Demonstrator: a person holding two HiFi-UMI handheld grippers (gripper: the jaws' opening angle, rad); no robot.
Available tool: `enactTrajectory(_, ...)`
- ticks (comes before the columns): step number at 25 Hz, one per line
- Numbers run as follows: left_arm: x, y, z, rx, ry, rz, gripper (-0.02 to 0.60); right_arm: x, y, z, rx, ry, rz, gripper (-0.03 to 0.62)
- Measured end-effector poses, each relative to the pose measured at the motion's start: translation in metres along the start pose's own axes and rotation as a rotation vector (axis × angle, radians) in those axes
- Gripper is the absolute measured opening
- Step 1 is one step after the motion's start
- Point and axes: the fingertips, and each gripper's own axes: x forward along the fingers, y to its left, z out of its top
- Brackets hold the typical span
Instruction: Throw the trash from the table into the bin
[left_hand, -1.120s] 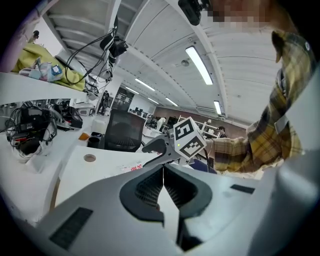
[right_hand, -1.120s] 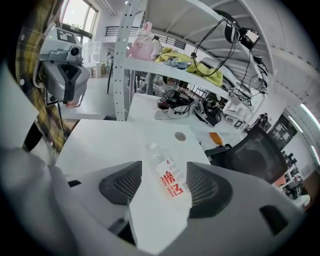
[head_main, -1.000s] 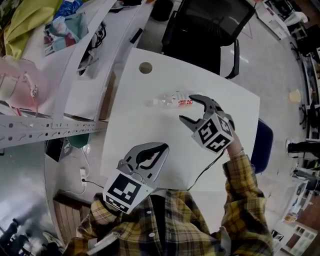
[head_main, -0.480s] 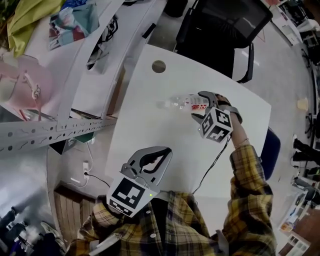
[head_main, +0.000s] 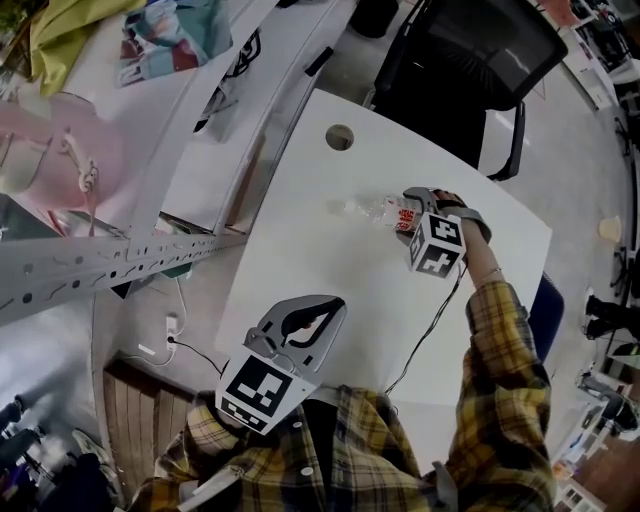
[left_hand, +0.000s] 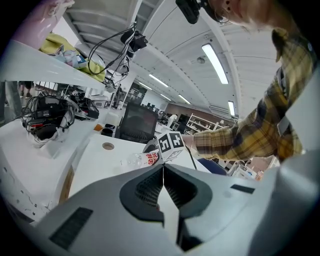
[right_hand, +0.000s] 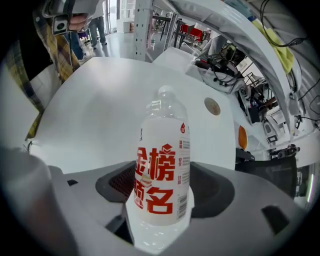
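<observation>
Now I am straddling the clear, red-labelled plastic bottle (right_hand: 161, 165) at one o'clock with my right gripper (head_main: 403, 212), its jaws having just been opening wide. My left gripper (left_hand: 163, 170) is hovering at seven o'clock, pinched together on nothing.

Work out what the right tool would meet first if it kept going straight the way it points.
The clear bottle on the white table. It already lies between the jaws of the right tool, which have just been opening and seem not to press it. Beyond it is only the tabletop.
</observation>
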Motion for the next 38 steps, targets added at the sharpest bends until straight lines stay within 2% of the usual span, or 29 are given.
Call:
enactTrajectory(13, -0.006, 0.000, 0.001, 0.011, -0.010, -0.009, 0.009, 0.002, 0.001, 0.001, 0.059, -0.005, 0.038, 0.313)
enactTrajectory(24, -0.021, -0.011, 0.007, 0.062, -0.034, -0.027, 0.009, -0.014, 0.014, -0.001, 0.147, -0.021, -0.018, 0.292)
enactTrajectory(30, -0.022, -0.031, 0.011, 0.117, -0.043, -0.078, 0.009, -0.059, 0.025, 0.016, 0.284, -0.137, -0.087, 0.293)
enactTrajectory(38, -0.018, -0.079, 0.010, 0.205, -0.039, -0.185, 0.009, -0.121, 0.062, 0.013, 0.558, -0.258, -0.200, 0.293)
